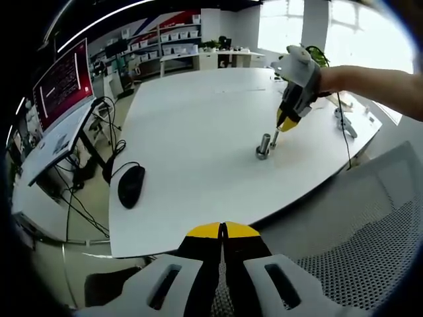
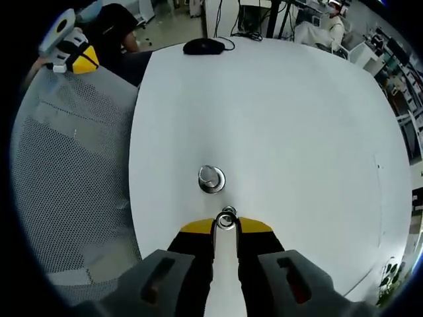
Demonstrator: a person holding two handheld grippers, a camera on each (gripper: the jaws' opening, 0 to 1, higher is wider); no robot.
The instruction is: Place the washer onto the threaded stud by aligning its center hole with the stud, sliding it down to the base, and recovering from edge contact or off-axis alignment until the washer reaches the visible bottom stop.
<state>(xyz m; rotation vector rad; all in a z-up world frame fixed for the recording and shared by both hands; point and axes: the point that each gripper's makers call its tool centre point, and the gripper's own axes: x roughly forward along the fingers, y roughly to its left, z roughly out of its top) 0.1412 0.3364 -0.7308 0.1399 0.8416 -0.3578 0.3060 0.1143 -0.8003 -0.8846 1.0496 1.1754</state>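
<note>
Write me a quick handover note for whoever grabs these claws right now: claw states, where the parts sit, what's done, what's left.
Right claw: shut on the washer, held at its tips just above the white table.
Left claw: shut, holding nothing, pulled back off the table edge over the mesh chair.
Threaded stud: upright on its base on the table, just ahead of the right claw. In the left gripper view the washer hangs beside the stud, not over it.
Done: washer picked up and brought near.
Left: centre the hole over the stud, slide it down to the bottom stop, then release.
A black mouse lies near the table edge, away from the work.
</note>
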